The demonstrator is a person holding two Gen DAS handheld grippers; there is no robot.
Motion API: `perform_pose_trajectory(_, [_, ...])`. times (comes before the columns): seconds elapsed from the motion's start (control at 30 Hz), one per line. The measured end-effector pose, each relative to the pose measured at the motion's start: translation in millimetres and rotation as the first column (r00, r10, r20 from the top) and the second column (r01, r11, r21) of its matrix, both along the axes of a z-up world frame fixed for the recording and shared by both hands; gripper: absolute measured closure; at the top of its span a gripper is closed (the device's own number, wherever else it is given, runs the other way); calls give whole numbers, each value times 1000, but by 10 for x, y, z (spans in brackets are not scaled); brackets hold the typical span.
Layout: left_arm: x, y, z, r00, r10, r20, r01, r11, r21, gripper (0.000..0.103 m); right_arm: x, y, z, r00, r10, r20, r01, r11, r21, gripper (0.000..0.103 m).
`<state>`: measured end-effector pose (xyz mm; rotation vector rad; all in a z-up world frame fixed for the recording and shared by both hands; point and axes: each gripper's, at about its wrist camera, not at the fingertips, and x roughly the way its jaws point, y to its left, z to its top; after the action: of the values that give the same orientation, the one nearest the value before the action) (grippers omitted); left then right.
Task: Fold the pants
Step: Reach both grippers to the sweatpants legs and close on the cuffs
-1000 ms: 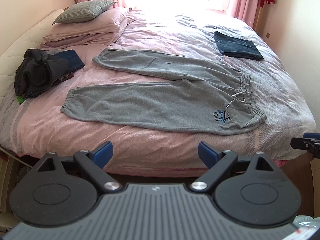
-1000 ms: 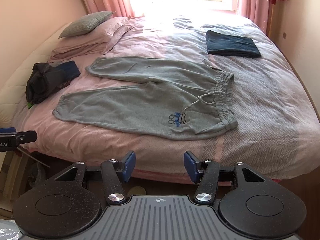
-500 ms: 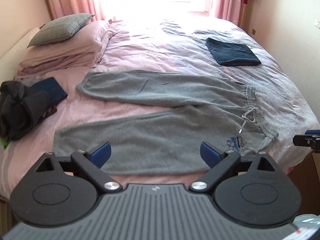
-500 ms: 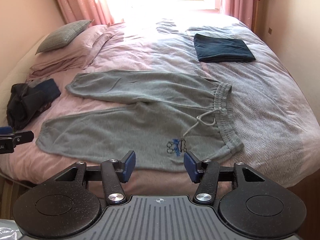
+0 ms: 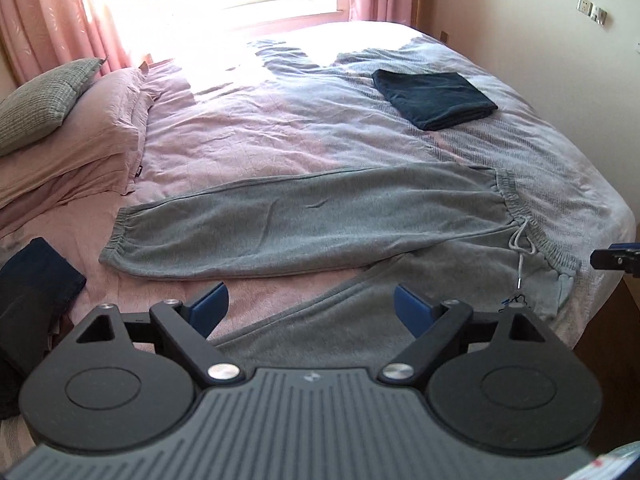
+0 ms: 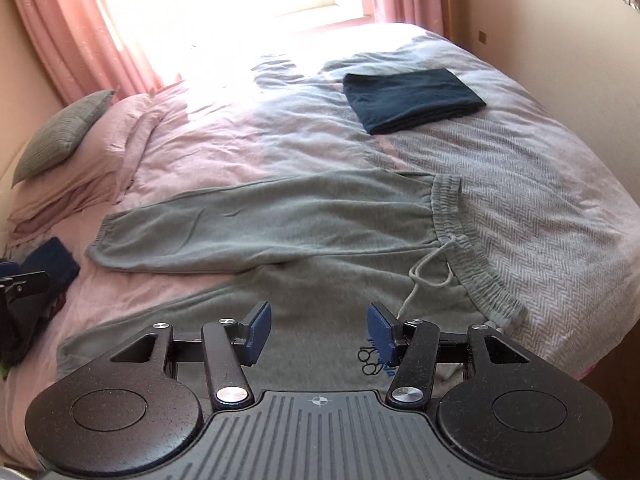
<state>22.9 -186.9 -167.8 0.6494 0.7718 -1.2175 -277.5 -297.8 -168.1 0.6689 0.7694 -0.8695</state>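
Note:
Grey sweatpants (image 5: 320, 224) lie flat on the pink bedspread, legs pointing left, waistband (image 6: 460, 240) with a white drawstring on the right. My left gripper (image 5: 310, 306) hovers above the near leg; its blue pads stand wide apart, the jaws are closing slightly, and nothing is pinched between them. In the right wrist view the sweatpants (image 6: 280, 220) fill the middle of the frame. My right gripper (image 6: 319, 330) is open over the hip of the near leg, beside the small blue logo (image 6: 374, 362). Neither gripper touches the cloth.
A folded dark blue garment (image 5: 434, 98) lies at the bed's far right. Pillows (image 5: 40, 100) are stacked at the left, with a heap of dark clothes (image 5: 32, 300) below them. The wall runs close along the bed's right side, and a window with pink curtains is behind.
Both grippers have moved forward from the bed's near edge to over the pants and sunk a little. Both views have rolled somewhat. The pants have not moved.

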Motion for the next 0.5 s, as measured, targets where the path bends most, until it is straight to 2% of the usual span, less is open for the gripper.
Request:
perform_pose_trajectory(0.2, [282,-562,-538,998,-64,-9,64,998,25,21,96,-449,-330,1000,8,-18,-8,1000,-6,52])
perform_pose_trajectory(0.5, [669,-1646,-1457,979,-191,66,192,981,-18,36,411,-1651,-1176,987,159,-20,-160,987,-35,52])
